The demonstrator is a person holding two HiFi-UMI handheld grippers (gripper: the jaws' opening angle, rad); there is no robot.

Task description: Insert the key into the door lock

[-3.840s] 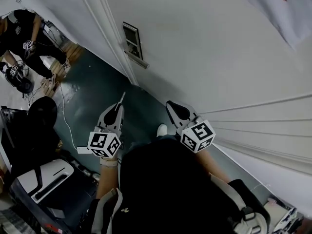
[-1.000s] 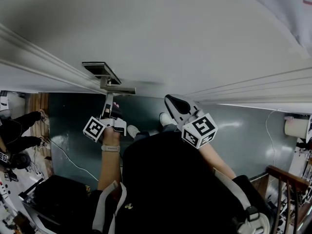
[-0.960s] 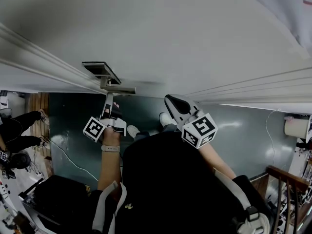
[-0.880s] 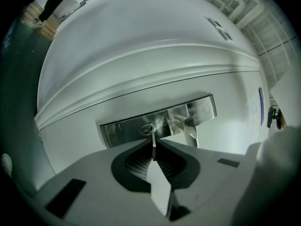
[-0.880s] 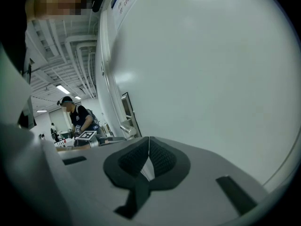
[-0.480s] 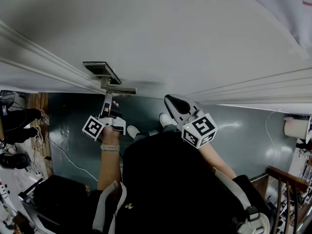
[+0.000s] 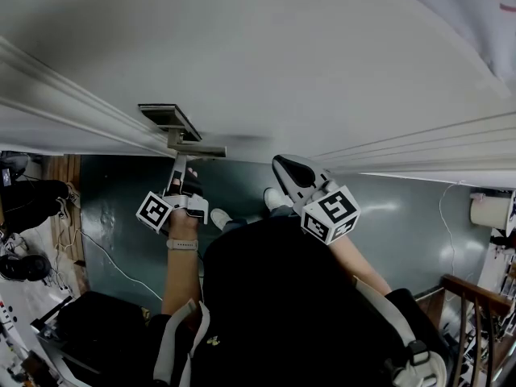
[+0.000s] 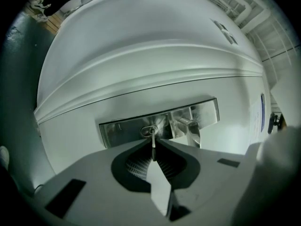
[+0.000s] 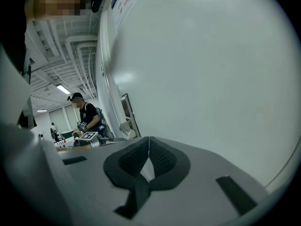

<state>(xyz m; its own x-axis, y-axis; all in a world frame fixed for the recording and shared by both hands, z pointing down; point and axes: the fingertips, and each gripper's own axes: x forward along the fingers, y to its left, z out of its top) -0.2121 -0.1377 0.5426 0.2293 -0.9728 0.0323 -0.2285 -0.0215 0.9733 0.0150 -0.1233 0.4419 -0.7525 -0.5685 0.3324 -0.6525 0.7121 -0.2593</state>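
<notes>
Key (image 8: 151,138): thin metal blade, held upright and edge-on, its tip right at the keyhole (image 8: 149,130). The tip looks just entered. How deep it sits I cannot tell from the left gripper view.

Keyhole sits in a small oval cylinder on the bright steel lock plate (image 8: 127,128), left of the lever handle (image 8: 187,125). The plate is mounted on the white door (image 8: 141,65), below a raised moulding.

My left gripper (image 8: 153,150) is clenched on the key's rear end, ribbed pads pinching it, blade sticking out along the jaw line. My right gripper (image 9: 148,150) is closed on nothing. It is held off to the right, near the plain door face, well apart from the lock.

Step in hand, as I judge it: seating the key fully.

- Drive straight along the blade's own axis, square to the plate. Any tilt will likely bind the blade in the slot.
- Keep the pinch firm. The key is thin and could pivot between the pads if the tip catches.
- If it stops, ease back slightly and re-align rather than force it.
- Stay clear of the lever just beside the cylinder.
- No turning until the shoulder meets the cylinder face.
</notes>
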